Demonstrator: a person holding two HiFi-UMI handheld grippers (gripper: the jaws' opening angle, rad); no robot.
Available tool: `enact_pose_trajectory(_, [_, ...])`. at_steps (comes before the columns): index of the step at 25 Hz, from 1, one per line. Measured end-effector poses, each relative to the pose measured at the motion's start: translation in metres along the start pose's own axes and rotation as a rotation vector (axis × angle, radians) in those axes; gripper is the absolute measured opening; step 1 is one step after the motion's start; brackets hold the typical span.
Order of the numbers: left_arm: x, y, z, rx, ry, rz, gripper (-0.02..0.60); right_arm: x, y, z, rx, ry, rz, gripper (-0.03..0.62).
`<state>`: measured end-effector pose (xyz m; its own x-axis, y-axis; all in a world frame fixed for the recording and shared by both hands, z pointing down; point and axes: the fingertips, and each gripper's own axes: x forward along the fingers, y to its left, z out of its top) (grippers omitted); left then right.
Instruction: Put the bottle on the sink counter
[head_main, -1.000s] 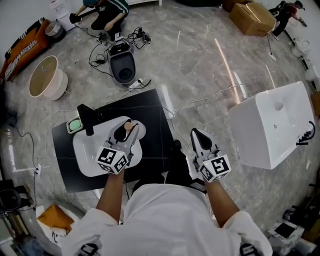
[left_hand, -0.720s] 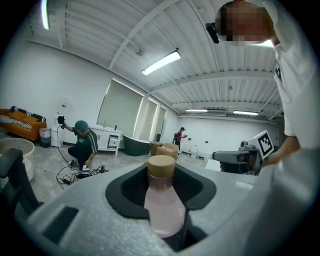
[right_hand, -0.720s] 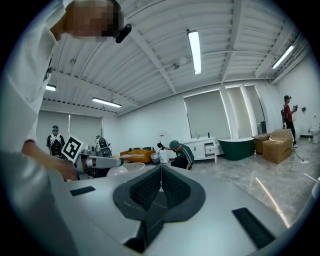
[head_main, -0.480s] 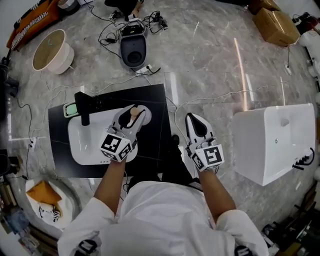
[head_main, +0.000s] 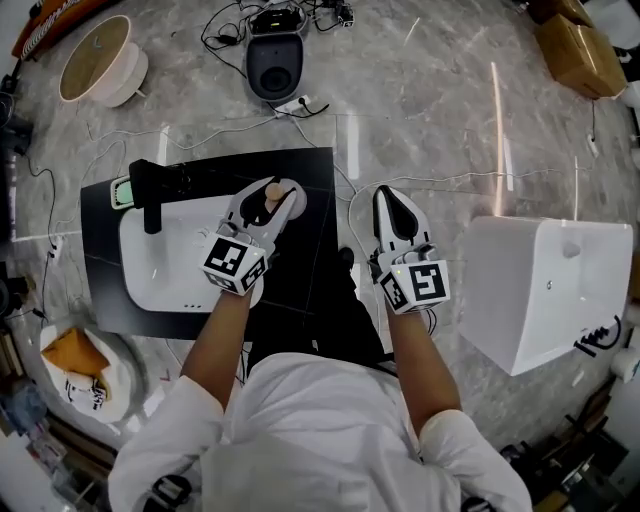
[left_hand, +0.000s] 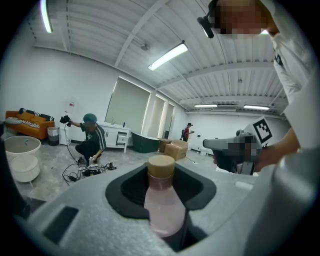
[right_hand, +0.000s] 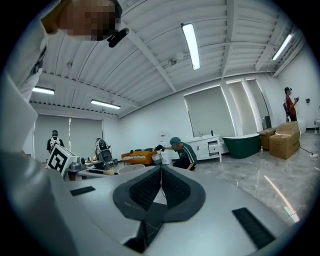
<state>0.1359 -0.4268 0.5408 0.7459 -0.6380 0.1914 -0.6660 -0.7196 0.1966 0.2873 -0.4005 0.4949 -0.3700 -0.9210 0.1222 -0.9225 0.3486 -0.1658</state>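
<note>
As left gripper's (left_hand: 162, 189) fingers (left_hand: 75, 215) clamp it, bottle (left_hand: 163, 212) centred (tan cap (left_hand: 161, 166) clear)

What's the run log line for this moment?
left gripper: shut on pink bottle | right gripper: shut, empty | position: over white sink

Both arms forward, left gripper (head_main: 268, 207) fingers on bottle (head_main: 271, 190), right gripper (head_main: 388, 200) fingers together.

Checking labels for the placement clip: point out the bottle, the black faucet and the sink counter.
bottle (left_hand: 162, 205), left gripper view, on its pale pink body below the cap.
black faucet (head_main: 148, 195), head view, on the middle of its body.
sink counter (head_main: 250, 165), head view, on the bare black top near its far edge.
</note>
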Motion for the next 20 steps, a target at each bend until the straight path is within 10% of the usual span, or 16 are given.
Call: enact_pose_trajectory(20, [0.072,0.030,-0.038,0.026,-0.005,0.073,0.144,0.045,-0.044,-0.064,0.091,0.079,-0.014,0.015])
